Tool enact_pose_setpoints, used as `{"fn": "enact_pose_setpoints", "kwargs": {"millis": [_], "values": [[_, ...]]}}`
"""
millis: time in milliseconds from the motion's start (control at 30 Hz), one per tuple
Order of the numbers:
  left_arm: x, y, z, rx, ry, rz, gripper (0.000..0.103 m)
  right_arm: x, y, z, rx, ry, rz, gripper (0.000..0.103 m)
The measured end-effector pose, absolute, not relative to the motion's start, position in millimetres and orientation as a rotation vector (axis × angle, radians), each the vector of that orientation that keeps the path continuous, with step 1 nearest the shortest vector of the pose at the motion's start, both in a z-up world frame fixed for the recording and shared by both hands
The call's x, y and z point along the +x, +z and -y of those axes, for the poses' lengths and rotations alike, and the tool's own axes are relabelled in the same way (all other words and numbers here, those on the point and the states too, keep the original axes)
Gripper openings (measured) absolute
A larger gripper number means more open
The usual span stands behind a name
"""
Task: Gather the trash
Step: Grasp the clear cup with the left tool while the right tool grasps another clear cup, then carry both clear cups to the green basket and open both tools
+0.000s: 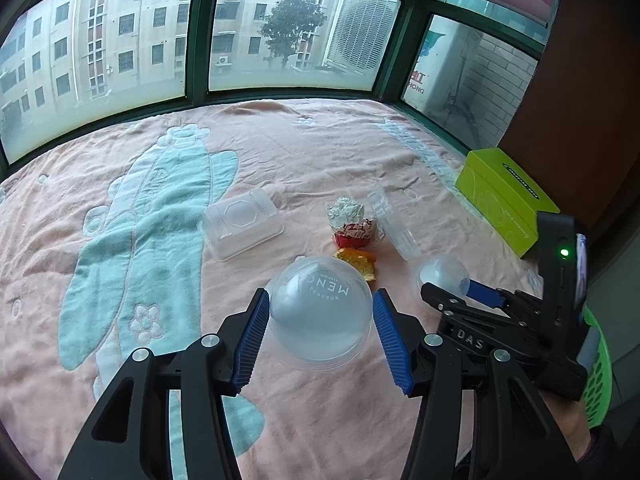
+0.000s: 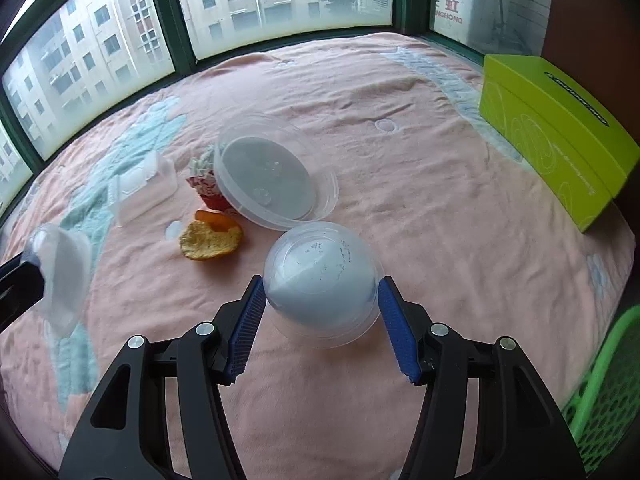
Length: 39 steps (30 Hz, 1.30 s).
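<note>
Trash lies on a pink blanket (image 1: 320, 152). My left gripper (image 1: 320, 312) is shut on a clear dome lid (image 1: 318, 308) printed "MENG"; it also shows at the left edge of the right wrist view (image 2: 60, 276). My right gripper (image 2: 322, 300) is shut on a smaller clear dome lid (image 2: 322, 276), which also shows in the left wrist view (image 1: 442, 272). Beyond lie an orange peel (image 2: 212, 238), a red and white wrapper (image 1: 354, 226), a clear rectangular box (image 1: 242, 224) and a clear round container (image 2: 276, 176).
A lime green tissue box (image 2: 560, 132) stands at the right edge of the blanket. A green perforated basket (image 2: 604, 392) sits low at the right. Windows with green frames (image 1: 198, 32) run along the far side.
</note>
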<state>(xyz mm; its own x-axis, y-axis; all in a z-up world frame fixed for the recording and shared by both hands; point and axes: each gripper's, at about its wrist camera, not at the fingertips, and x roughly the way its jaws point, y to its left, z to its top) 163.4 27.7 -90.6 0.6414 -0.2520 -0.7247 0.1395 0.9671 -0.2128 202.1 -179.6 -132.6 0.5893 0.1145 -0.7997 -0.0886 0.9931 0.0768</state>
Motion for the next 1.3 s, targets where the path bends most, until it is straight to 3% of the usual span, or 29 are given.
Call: {"fn": "enact_pose_setpoints", "kwargs": {"millis": [533,1300], "values": [[140,-69,14,-0.118,-0.338,-0.799,0.052,112,-76,229,0.08,0.04,-0.823,0.058],[99,-38,147,0.001,-0.633,-0.748,0.052,-10,-62,358,0.224,-0.282,-0.772,0.058]]}}
